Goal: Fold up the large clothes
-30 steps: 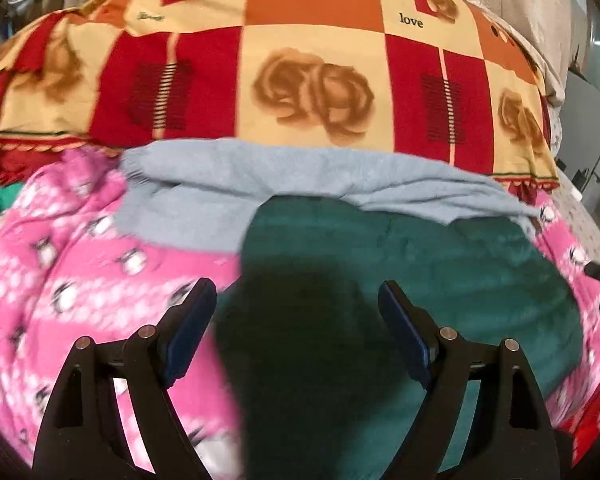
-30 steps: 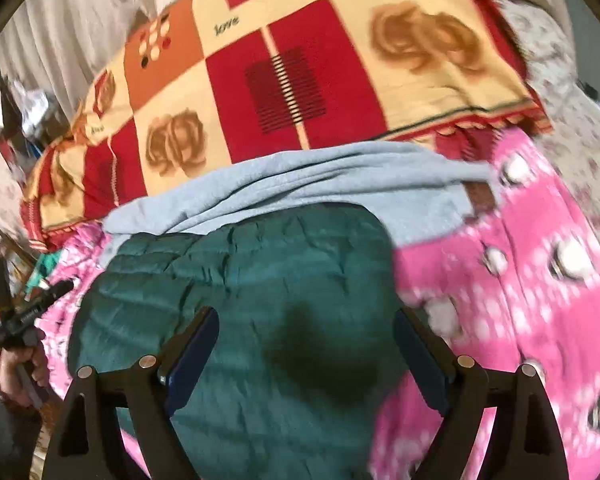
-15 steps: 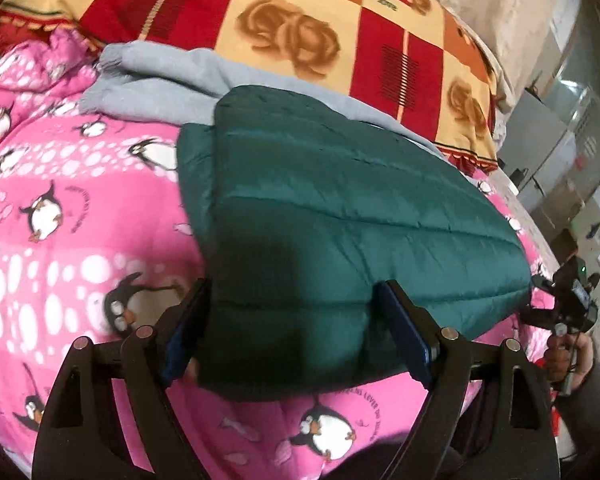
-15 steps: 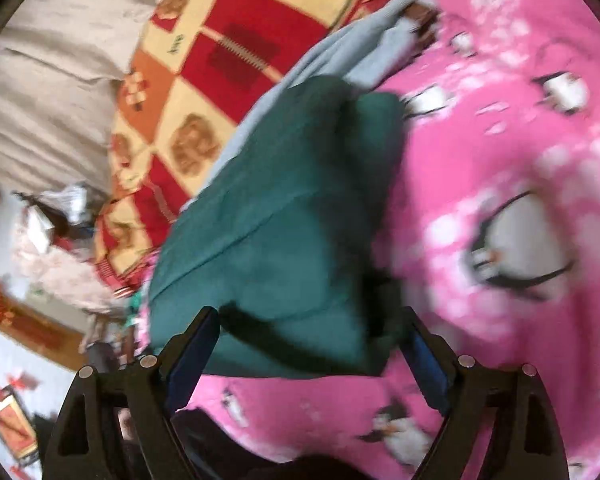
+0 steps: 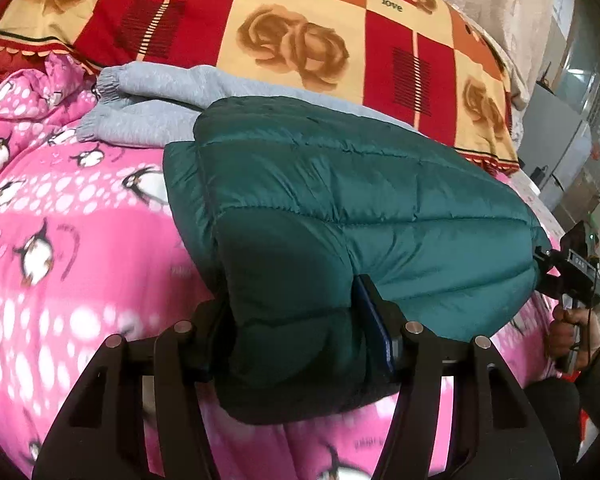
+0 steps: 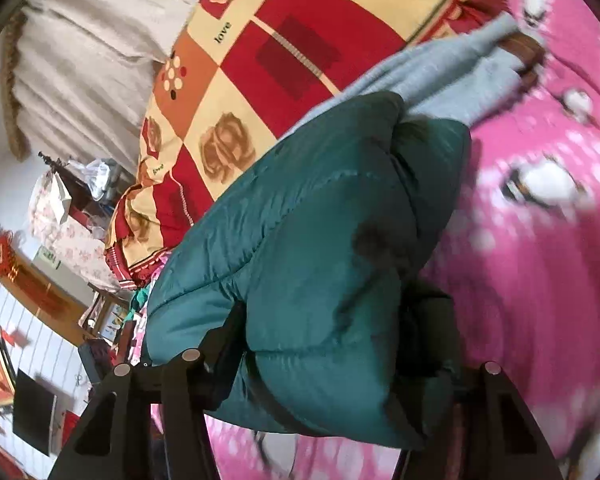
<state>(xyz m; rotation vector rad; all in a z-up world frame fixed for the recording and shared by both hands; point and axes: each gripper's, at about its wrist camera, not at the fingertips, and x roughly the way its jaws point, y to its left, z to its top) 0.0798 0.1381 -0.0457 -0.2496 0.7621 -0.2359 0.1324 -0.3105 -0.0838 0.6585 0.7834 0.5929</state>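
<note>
Two grippers had come down onto the near edge of the folded green puffer jacket, which lay on a pink penguin-print blanket on the bed. A second earlier both hung above the jacket with their jaws spread wide and nothing between them.

At the far left of the left wrist view, the blanket showed more of its penguins than before, and the grey sweatshirt lay behind the jacket, its cuffs toward the left, partly under the jacket's far edge. Beyond it rose the red, orange and cream rose-patterned quilt. Lower in the middle, the left gripper had just been closing: its jaws were clenched on the jacket's near left corner, the padding bulging between and below them. At the right edge of that view, the right gripper showed at the jacket's other end, with a hand on its handle.

From the right wrist view, tilted over compared with earlier, the right gripper had likewise just been closing, and the jacket was bunched thickly between its jaws, squeezed at the near right corner. Right of it, the blanket was blurred.
</note>
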